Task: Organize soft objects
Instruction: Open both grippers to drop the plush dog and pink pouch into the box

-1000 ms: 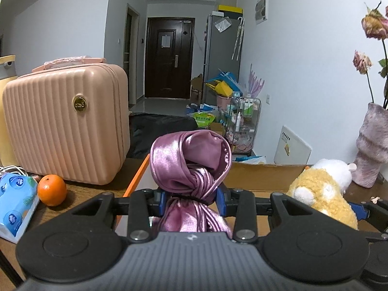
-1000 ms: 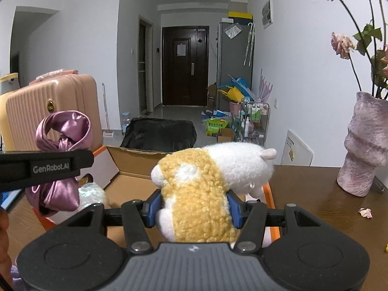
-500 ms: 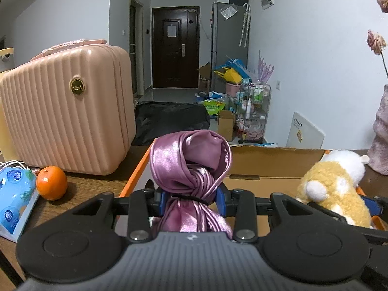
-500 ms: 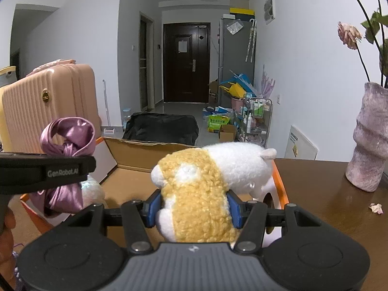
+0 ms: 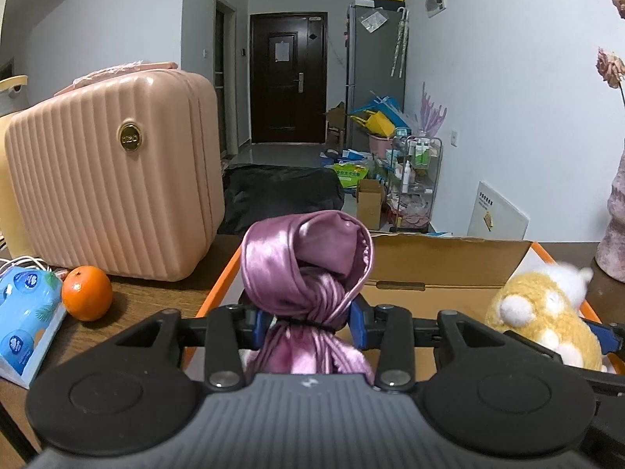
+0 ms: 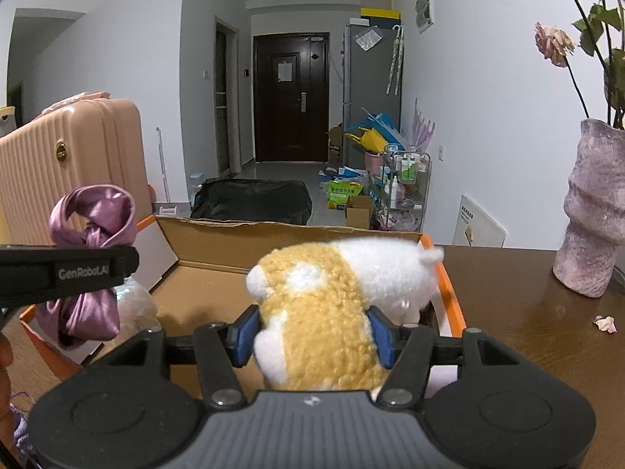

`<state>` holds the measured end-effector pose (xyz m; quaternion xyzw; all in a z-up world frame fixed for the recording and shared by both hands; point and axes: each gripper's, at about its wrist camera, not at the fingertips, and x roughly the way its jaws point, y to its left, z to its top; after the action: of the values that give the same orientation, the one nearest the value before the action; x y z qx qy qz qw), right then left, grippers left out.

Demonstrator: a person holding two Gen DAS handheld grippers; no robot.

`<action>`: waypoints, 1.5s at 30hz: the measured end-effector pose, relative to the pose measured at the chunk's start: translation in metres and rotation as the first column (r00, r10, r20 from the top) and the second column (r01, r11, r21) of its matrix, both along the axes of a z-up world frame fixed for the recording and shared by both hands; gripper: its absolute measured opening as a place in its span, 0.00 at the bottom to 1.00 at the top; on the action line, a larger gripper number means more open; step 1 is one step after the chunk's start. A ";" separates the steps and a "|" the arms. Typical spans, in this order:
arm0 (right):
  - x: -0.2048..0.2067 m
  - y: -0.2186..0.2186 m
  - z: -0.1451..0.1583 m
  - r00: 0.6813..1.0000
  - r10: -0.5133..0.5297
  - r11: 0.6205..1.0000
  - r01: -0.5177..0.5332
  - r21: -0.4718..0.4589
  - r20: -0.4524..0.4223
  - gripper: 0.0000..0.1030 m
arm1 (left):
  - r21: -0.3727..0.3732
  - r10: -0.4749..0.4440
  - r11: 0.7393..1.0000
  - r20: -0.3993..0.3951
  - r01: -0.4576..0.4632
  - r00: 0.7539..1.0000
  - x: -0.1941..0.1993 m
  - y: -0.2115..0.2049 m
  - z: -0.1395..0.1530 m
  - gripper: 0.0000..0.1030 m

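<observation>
With both tools easing apart, the right tool (image 6: 312, 332) on the plush toy (image 6: 332, 305) and the left tool (image 5: 308, 326) on the satin scarf (image 5: 304, 269), either bundle might snag a pad and tumble outside the cardboard box (image 6: 218, 242).

"GenRobot.AI" on left gripper (image 6: 70, 271) side; suitcase (image 5: 113, 195) gold badge lettering too small, unreadable.

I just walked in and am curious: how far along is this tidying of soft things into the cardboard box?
Done: a pale soft bundle already lies in the cardboard box.
In hand: the left gripper holds a purple satin scarf, the right gripper a yellow-and-white plush toy; both jaws have just been opening above the box.
Left: letting both go.
</observation>
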<state>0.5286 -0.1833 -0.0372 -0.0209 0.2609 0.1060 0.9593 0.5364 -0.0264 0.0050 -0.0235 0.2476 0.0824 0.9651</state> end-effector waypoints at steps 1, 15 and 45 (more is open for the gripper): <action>0.000 -0.001 0.001 1.000 -0.007 1.000 0.007 0.002 0.004 0.63 | -0.008 0.004 1.000 -0.007 -0.004 1.000 0.001 0.001 0.001 0.44; -0.001 -0.015 0.003 0.996 -0.077 0.995 0.075 0.068 0.038 1.00 | 0.015 0.041 0.999 0.050 -0.042 0.998 -0.004 0.002 0.006 1.00; -0.069 -0.019 0.033 0.994 -0.076 0.996 0.073 0.050 0.083 1.00 | 0.011 0.004 1.000 0.139 -0.006 0.990 -0.091 0.008 0.035 1.00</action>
<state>0.4592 -0.2027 -0.0039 0.0067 0.2180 0.0752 0.9730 0.4450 -0.0187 0.0404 -0.0244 0.1792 0.0843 0.9799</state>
